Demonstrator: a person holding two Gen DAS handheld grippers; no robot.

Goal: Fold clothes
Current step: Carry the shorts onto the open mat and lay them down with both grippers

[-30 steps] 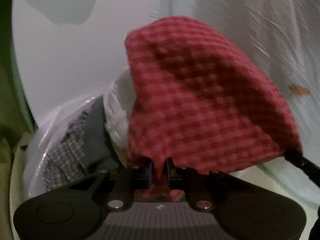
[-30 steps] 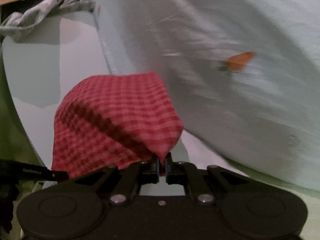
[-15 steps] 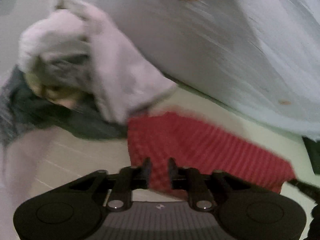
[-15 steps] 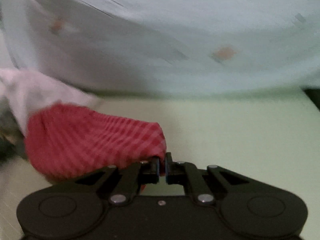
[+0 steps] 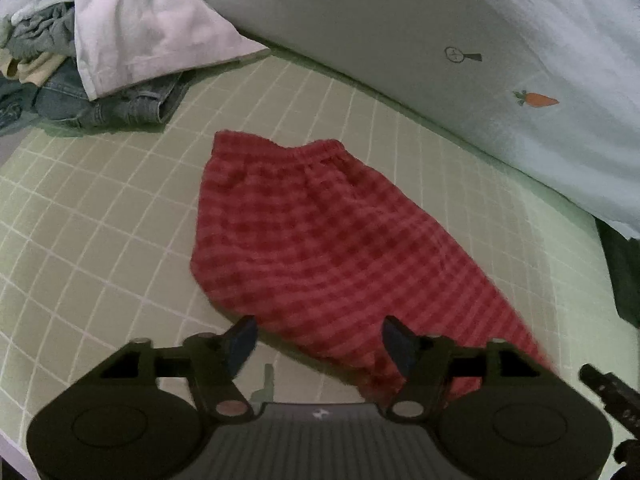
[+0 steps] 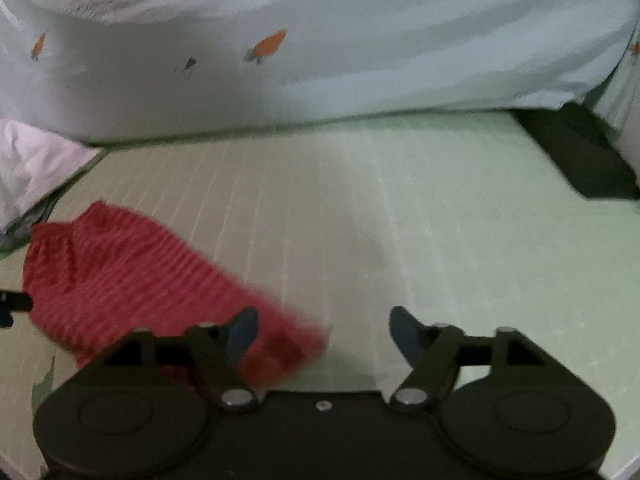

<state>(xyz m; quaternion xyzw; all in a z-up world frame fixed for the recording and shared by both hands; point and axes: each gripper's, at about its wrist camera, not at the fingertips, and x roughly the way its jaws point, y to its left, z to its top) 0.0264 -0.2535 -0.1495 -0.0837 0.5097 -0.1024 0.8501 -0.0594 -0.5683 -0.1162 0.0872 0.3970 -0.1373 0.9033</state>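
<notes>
Left wrist: one red checked garment point(image 5: 320, 248)

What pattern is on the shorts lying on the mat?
Red and pink checks on the elastic-waisted cloth shorts, clearest in the left wrist view.

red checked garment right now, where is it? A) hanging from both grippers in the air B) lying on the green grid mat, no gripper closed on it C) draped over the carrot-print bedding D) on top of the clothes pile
B: the red checked garment lies spread on the green grid mat, and the jaws of the left gripper and right gripper are opening, no pad pressing on the cloth.
</notes>
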